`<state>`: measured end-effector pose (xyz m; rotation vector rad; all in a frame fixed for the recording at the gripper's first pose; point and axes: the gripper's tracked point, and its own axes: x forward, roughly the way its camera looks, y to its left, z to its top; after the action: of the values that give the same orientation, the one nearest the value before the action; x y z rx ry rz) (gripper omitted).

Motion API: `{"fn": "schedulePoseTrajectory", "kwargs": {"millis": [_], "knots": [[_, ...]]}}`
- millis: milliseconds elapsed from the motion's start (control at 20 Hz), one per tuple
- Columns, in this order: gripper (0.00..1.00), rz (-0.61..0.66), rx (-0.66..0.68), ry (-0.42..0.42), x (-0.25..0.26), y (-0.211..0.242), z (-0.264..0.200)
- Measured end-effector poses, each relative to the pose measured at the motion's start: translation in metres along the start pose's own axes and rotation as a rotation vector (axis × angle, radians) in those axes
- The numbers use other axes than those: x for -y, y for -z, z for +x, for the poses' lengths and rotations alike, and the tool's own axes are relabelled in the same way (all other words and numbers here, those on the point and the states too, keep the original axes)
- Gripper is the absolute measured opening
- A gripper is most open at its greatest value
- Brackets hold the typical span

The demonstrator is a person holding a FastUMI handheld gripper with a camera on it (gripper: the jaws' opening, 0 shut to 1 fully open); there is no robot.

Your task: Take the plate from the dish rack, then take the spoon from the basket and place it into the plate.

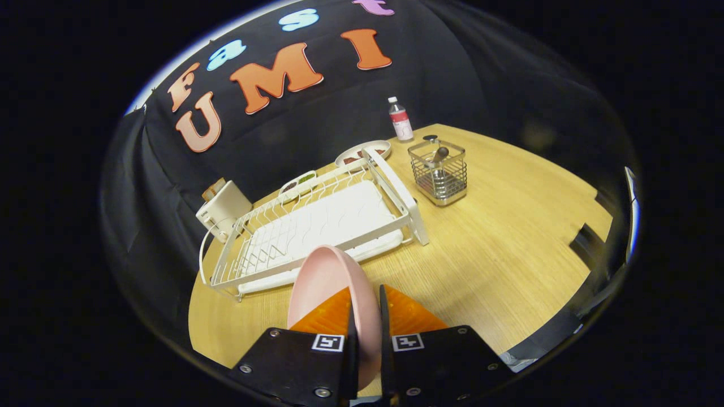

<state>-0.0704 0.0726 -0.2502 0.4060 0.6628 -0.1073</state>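
Note:
A pink plate [328, 280] stands on edge between my fingers, held up in front of the white dish rack [317, 226]. My gripper [366, 308] is shut on the plate's rim, one finger on each face. The rack's tray holds nothing. Beyond the rack's far right corner stands a wire basket [438, 172] with a spoon [440, 154] upright in it, its dark round end sticking out at the top.
A small bottle [400, 118] stands behind the basket by the wall. Two dishes with food [362, 152] [297, 183] lie behind the rack. A white appliance [223, 209] stands at the rack's far left end. Bare wooden table [509, 237] lies right of the rack.

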Motion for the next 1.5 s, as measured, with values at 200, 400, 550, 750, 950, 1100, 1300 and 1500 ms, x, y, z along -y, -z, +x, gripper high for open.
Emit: {"fn": "schedulePoseTrajectory", "kwargs": {"millis": [200,400,550,750,950,1100,1300,1500], "knots": [[0.24,0.027,-0.081,0.031,0.021,0.023,0.017],[0.24,-0.009,-0.114,0.066,0.035,0.034,0.028],[0.24,-0.012,-0.108,0.060,0.034,0.028,0.028],[0.50,-0.067,-0.045,0.064,0.038,-0.006,0.021],[0.81,-0.135,0.061,0.095,0.052,-0.063,0.009],[0.97,-0.180,0.147,0.116,0.062,-0.109,0.001],[0.98,-0.215,0.212,0.149,0.078,-0.154,0.005],[0.98,-0.285,0.268,0.185,0.089,-0.182,0.024]]}}
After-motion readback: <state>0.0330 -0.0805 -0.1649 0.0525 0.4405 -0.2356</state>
